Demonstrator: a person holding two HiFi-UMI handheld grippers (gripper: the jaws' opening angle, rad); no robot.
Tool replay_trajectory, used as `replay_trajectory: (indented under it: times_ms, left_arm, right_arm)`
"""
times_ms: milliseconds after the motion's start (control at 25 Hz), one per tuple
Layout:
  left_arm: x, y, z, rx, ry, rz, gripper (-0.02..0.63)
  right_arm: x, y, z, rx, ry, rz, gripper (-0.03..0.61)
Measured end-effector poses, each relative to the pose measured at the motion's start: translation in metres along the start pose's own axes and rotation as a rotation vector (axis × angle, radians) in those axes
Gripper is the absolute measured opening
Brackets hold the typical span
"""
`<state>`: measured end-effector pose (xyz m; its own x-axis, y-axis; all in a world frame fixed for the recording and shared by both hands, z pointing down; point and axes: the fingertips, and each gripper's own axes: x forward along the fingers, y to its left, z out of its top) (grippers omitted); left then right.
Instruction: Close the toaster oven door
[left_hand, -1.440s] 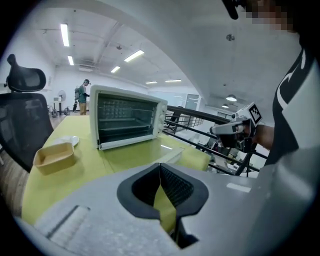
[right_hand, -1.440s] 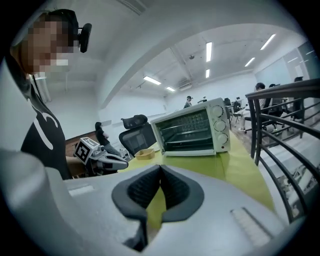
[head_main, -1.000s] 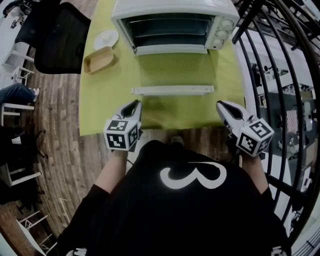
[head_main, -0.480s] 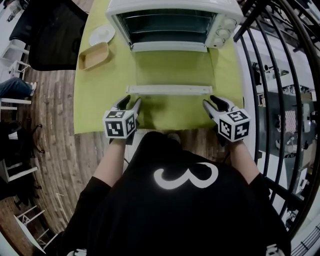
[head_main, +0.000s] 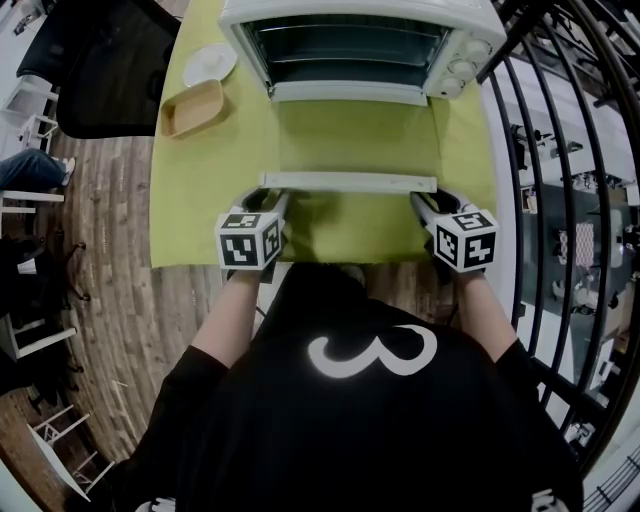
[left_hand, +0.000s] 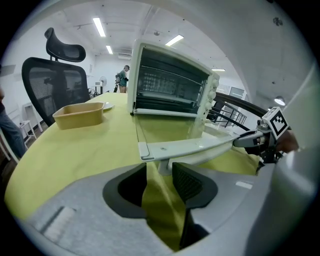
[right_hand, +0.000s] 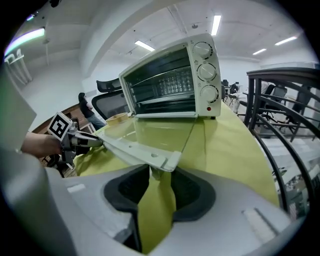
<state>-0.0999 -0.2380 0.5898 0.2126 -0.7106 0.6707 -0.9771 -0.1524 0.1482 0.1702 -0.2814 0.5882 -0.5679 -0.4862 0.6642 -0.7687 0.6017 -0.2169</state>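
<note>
The white toaster oven (head_main: 360, 40) stands at the far side of the green-covered table (head_main: 200, 210). Its glass door (head_main: 355, 135) lies folded down flat toward me. The white handle bar (head_main: 350, 182) runs along the door's near edge. My left gripper (head_main: 265, 203) sits at the bar's left end; its jaws have just been opening and stand open, with the handle's left post (left_hand: 161, 164) between the tips (left_hand: 159, 170), untouched. My right gripper (head_main: 435, 203) is at the bar's right end (right_hand: 167, 159). Its jaws (right_hand: 161, 175) also opened just now, narrowed slightly, and remain open around the corner.
A tan baking dish (head_main: 195, 108) and a white plate (head_main: 210, 63) lie left of the oven. A black office chair (head_main: 100, 70) stands beyond the table's left edge. A black metal railing (head_main: 560, 150) runs close along the right side. The table's near edge (head_main: 330, 262) is against my body.
Both grippers moved forward and down from the table's near edge to the ends of the door handle. Their jaws went from shut to open.
</note>
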Motion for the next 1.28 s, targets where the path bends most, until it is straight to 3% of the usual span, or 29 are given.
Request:
replay_trajectory:
  times_ms: [280, 1280]
  left_arm:
    - [0.001, -0.005, 0.0, 0.008, 0.002, -0.023, 0.114]
    - [-0.025, -0.013, 0.026, -0.017, -0.037, -0.005, 0.108]
  right_arm:
    - [0.002, 0.0, -0.001, 0.021, -0.007, -0.004, 0.127]
    - [-0.021, 0.009, 0.029, 0.005, -0.094, 0.049, 0.109]
